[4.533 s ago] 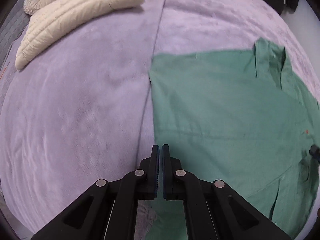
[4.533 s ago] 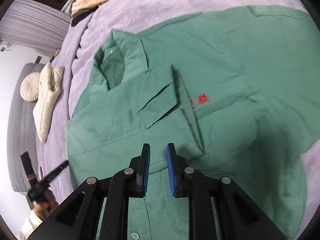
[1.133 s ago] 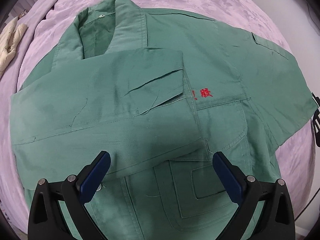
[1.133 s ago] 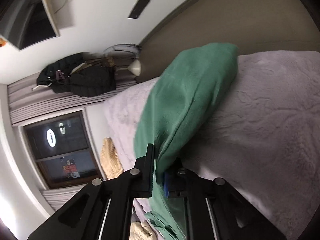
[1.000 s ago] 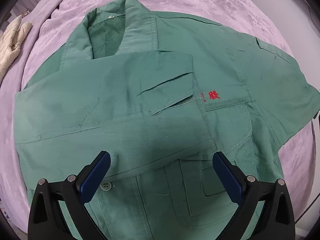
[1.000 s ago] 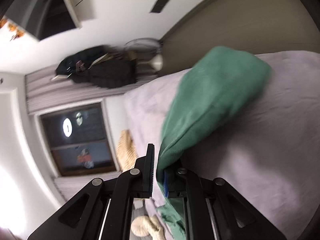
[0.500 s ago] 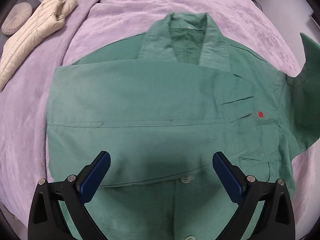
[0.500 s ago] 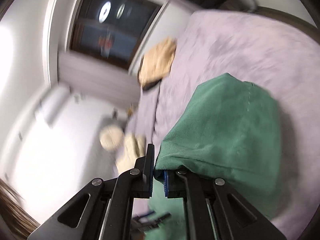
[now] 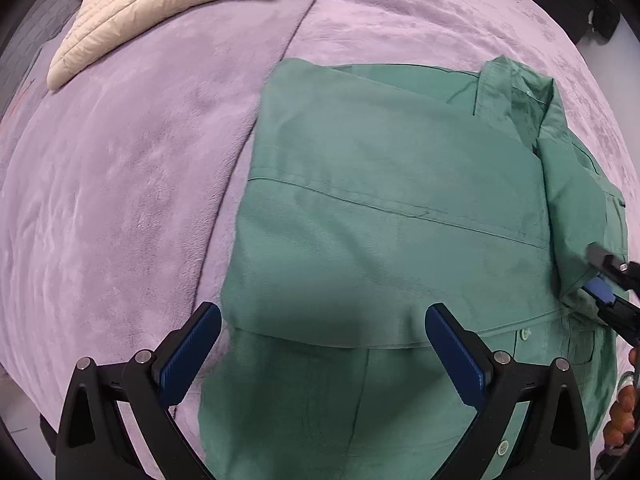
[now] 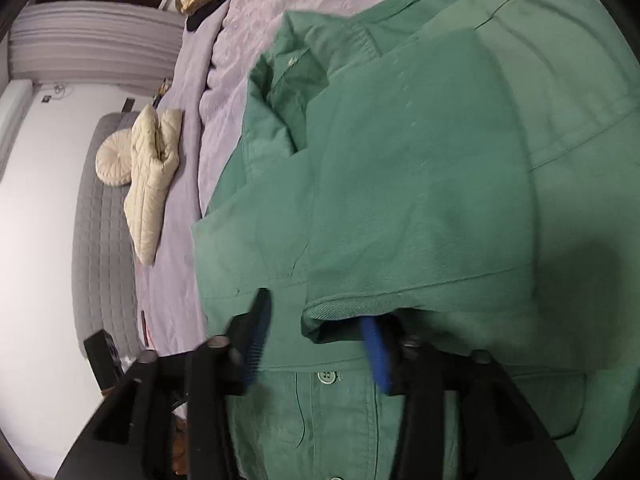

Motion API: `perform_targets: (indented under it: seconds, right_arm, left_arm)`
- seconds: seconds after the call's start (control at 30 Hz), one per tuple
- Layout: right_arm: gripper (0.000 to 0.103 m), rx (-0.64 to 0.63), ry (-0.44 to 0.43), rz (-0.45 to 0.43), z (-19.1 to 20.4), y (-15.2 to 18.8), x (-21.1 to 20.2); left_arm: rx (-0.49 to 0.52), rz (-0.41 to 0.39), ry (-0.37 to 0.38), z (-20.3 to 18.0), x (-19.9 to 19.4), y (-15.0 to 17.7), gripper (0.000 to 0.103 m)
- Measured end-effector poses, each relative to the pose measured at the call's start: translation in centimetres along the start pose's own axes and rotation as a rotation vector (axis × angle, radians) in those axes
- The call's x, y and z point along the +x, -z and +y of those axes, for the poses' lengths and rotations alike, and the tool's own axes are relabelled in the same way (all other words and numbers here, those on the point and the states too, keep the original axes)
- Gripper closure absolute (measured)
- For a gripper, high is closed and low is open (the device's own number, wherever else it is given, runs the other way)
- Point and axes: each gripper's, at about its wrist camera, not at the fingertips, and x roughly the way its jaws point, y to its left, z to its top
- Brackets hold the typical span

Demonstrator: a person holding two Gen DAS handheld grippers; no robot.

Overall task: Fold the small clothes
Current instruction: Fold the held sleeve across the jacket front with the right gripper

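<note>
Left wrist view: green shirt [image 9: 392, 208] lies mid-bed [image 9: 120, 184], sleeves folded in; left gripper [image 9: 320, 354] jaws wide and empty, right gripper [image 10: 316, 344] jaws opening off the sleeve cuff [image 10: 348, 312]; soft, light, limp cloth, best pinched at hems or corners.

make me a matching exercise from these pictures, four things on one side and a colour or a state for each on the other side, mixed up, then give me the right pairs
Things
1. green shirt
2. quilted jacket
3. left gripper
4. blanket

States or colours
A. cream, lying at the far edge of the bed
B. lilac, spread under everything
C. jaws wide apart, nothing between them
D. sleeves folded across the front, collar still showing

Pairs: 1-D, 2-A, 3-C, 4-B
</note>
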Motion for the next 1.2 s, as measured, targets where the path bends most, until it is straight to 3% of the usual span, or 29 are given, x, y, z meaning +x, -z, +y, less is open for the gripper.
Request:
perform_targets:
  seconds: [0.07, 0.13, 0.2, 0.27, 0.33, 0.5, 0.57, 0.63, 0.7, 0.73, 0.87, 1.0, 1.07, 1.13, 1.2]
  right_arm:
    - [0.037, 0.056, 0.002, -0.07, 0.0, -1.1, -2.1]
    - [0.043, 0.114, 0.005, -0.116, -0.5, -1.9, -3.2]
    - [0.098, 0.103, 0.029, -0.13, 0.3, -2.8, -3.8]
    - [0.098, -0.033, 0.1, -0.138, 3.4, -2.8, -3.4]
    - [0.098, -0.28, 0.178, -0.111, 8.1, -1.7, -2.4]
    - [0.095, -0.819, 0.439, 0.068, 14.0, 5.5, 3.7]
    - [0.093, -0.902, 0.517, 0.142, 13.9, 7.8, 6.0]
    - [0.084, -0.924, 0.54, 0.187, 13.4, 9.5, 7.0]
    - [0.04, -0.87, 0.469, 0.212, 12.8, 10.4, 5.9]
    - [0.032, -0.849, 0.447, 0.213, 12.5, 10.7, 5.2]
    - [0.03, -0.739, 0.391, 0.186, 10.8, 10.4, 2.2]
    - [0.03, -0.321, 0.244, 0.054, 5.6, 5.6, -2.2]
    - [0.03, -0.128, 0.13, 0.023, 2.8, 3.4, -3.1]
    - [0.035, -0.012, 0.005, 0.018, 1.0, 2.1, -2.5]
    - [0.098, 0.044, -0.042, 0.035, 0.6, 1.4, -1.2]
  left_arm:
    - [-0.019, 0.002, 0.008, 1.2, 0.1, -0.1, 0.001]
    - [-0.03, 0.0, 0.016, 2.0, 0.2, -0.2, 0.001]
    - [-0.036, -0.007, 0.027, 2.8, 0.0, -0.5, 0.001]
    - [-0.04, -0.018, 0.047, 3.4, -0.3, -0.8, 0.001]
    - [-0.043, -0.028, 0.067, 3.9, -0.6, -1.3, 0.001]
    - [-0.087, -0.037, 0.094, 5.6, -0.7, -2.5, 0.001]
    - [-0.104, -0.034, 0.103, 6.0, -0.7, -2.8, 0.001]
    - [-0.12, -0.025, 0.118, 6.1, -0.4, -3.0, 0.001]
    - [-0.126, -0.016, 0.147, 5.8, -0.1, -3.1, 0.001]
    - [-0.122, -0.011, 0.159, 5.6, -0.1, -3.1, 0.001]
    - [-0.075, -0.003, 0.187, 3.3, 0.0, -3.3, 0.001]
    - [-0.049, -0.008, 0.203, 1.4, -0.2, -3.3, 0.001]
    - [-0.045, -0.011, 0.207, 0.8, -0.3, -3.3, 0.001]
    - [-0.048, -0.015, 0.207, 0.6, -0.3, -3.3, 0.001]
    - [-0.055, -0.02, 0.208, 0.8, -0.5, -3.2, 0.001]
